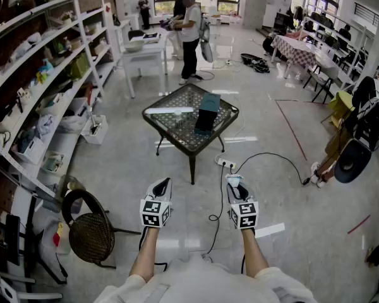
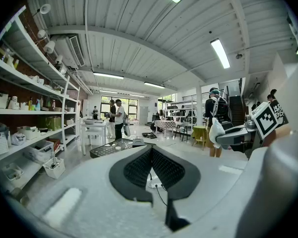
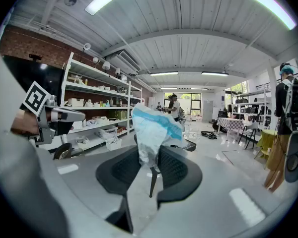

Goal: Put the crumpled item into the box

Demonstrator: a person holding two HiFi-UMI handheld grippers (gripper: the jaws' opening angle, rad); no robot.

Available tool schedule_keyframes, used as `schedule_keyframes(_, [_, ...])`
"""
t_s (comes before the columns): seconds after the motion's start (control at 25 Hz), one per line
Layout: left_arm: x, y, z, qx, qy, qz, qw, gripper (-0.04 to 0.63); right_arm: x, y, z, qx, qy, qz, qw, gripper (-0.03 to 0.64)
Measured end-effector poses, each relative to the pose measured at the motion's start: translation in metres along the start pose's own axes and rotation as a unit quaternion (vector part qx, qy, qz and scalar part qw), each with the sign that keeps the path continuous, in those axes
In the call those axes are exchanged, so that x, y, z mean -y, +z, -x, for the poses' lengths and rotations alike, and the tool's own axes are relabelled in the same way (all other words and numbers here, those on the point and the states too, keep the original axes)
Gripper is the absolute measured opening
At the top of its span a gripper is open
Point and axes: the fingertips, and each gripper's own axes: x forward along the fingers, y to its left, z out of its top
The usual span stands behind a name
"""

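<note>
The crumpled white-and-blue item (image 3: 153, 133) sticks up from between the pads of my right gripper (image 3: 151, 158), which is shut on it. In the head view that gripper (image 1: 234, 181) hangs over the floor with the item (image 1: 234, 179) at its tip. It is short of the low glass-topped table (image 1: 170, 130). A dark teal box (image 1: 208, 110) stands upright on the table. My left gripper (image 1: 165, 182) is level with the right one, its jaws shut with nothing in them (image 2: 150, 150). The left gripper view shows the item (image 2: 216, 131) off to the right.
A power strip (image 1: 226, 163) with a black cable lies on the floor between me and the table. A white strip (image 1: 169, 110) lies on the table top. A wicker chair (image 1: 90, 231) and shelving (image 1: 44, 87) are to the left. People stand at the back and at the right.
</note>
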Motion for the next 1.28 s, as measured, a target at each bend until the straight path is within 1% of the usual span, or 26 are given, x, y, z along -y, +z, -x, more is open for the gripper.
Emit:
schedule_keyframes(0.4, [0.011, 0.002, -0.004, -0.005, 0.003, -0.001, 1.0, 0.006, 0.011, -0.002, 0.004, -0.003, 0.003, -0.002, 1.0, 0.101])
schedule_keyframes(0.68, [0.023, 0.0, -0.015, -0.008, 0.006, -0.003, 0.9999, 0.006, 0.024, -0.003, 0.007, 0.007, 0.009, -0.003, 1.0, 0.103])
schedule_keyframes(1.08, [0.071, -0.002, -0.044, -0.015, 0.0, -0.006, 0.9999, 0.006, 0.067, -0.015, 0.02, 0.001, 0.014, -0.002, 1.0, 0.103])
schedule_keyframes(1.28, [0.086, 0.001, -0.057, -0.019, 0.003, -0.011, 0.9998, 0.006, 0.084, -0.017, 0.018, 0.0, 0.02, -0.001, 1.0, 0.103])
